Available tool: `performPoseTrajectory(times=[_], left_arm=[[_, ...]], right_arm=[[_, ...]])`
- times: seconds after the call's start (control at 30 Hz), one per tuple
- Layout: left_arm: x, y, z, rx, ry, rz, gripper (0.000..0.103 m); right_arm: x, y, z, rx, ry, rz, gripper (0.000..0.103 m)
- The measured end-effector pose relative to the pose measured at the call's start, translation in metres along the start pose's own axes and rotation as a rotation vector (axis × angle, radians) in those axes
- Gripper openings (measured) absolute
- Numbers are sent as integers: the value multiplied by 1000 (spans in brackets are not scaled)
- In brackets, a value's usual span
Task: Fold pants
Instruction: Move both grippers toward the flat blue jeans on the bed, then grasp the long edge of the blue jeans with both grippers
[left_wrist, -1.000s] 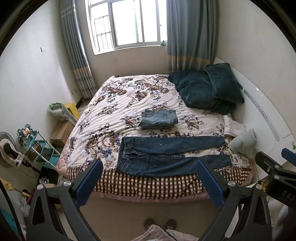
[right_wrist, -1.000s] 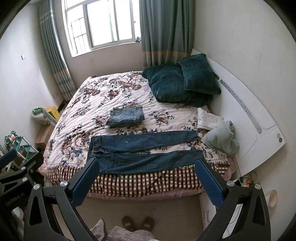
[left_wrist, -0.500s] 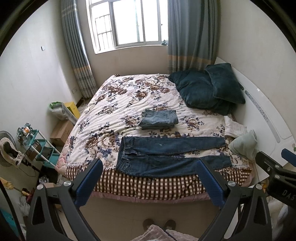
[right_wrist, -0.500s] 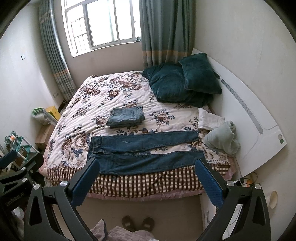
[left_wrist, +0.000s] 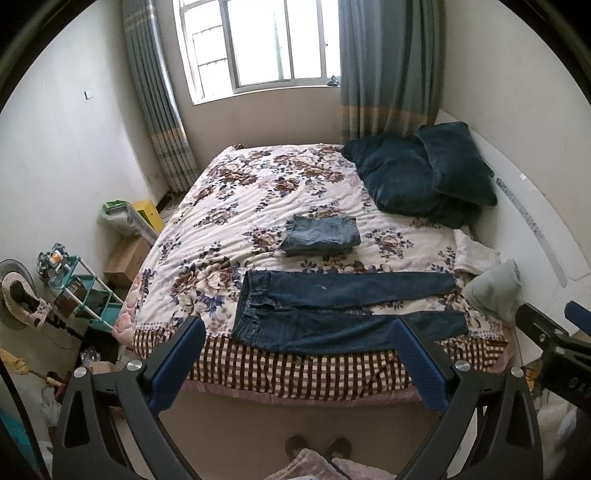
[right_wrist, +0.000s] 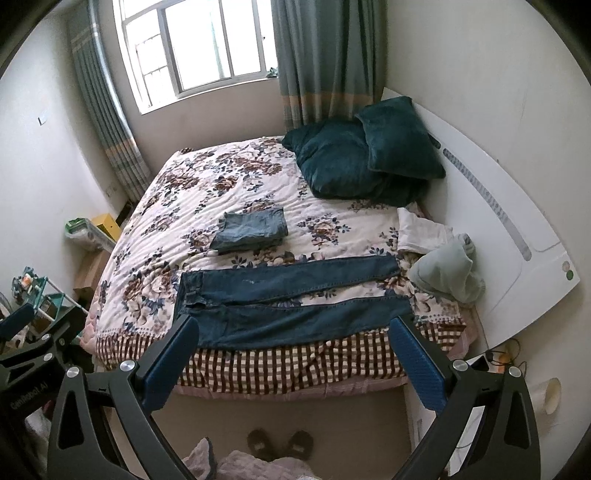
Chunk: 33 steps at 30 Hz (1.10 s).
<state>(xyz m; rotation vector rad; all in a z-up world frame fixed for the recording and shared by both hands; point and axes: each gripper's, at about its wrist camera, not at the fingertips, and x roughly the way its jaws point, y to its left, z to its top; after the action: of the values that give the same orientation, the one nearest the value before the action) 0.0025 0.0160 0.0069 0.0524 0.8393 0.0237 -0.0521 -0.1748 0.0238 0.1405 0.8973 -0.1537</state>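
Observation:
Dark blue jeans (left_wrist: 332, 310) lie spread flat along the near edge of the bed (left_wrist: 258, 192), waistband left, legs pointing right and slightly apart; they also show in the right wrist view (right_wrist: 288, 299). A folded lighter pair of jeans (left_wrist: 321, 236) lies behind them mid-bed, also in the right wrist view (right_wrist: 253, 230). My left gripper (left_wrist: 299, 365) is open and empty, held above the floor short of the bed. My right gripper (right_wrist: 291, 362) is open and empty at about the same distance.
Two dark teal pillows (left_wrist: 424, 177) lean at the white headboard (right_wrist: 498, 221) on the right. A white cloth (right_wrist: 421, 229) and a pale green garment (right_wrist: 447, 273) lie by the jeans' hems. A teal shelf (left_wrist: 85, 295) and boxes stand left. Slippers (right_wrist: 280, 443) sit on the floor.
Both grippers have shifted very slightly; the view has barely changed. The jeans have not moved and both grippers stay open.

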Motion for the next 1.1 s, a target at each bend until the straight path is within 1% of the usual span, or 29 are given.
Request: performPoseTrajectory(times=[0.17,0.3,0.4,0.47,0.5,0.57,0.67,0.73,0.9,0.97,1.1], left_arm=[[29,-1,0,-29,-1,38,103],[62,-3,4,-29,15,80,103],[95,-6,9,-24,51,99,103],[119,-8,13,-16,81,109,103],[131,-9,16,-14,92,109,103],[158,-11,22,-5,117,119,103],[204,-10,32,11,155,115,103],[241,-9,42,26,192,99,103],[327,-13,65,49,269,69,103],[358,-12,71,55,304,55,103],[426,-13,78,68,374,42,103]], right_arm=[[35,-3,2,7,14,0,103],[77,-4,9,13,32,-26,103],[126,-14,22,37,68,-28,103],[156,-14,27,51,89,-25,103],[172,-13,30,55,102,-38,103],[203,-12,36,63,122,-48,103],[254,-8,49,77,154,-72,103],[291,-4,58,81,180,-103,103],[380,7,80,114,265,-122,103],[419,10,87,121,303,-142,103],[495,14,98,133,347,-164,103]])
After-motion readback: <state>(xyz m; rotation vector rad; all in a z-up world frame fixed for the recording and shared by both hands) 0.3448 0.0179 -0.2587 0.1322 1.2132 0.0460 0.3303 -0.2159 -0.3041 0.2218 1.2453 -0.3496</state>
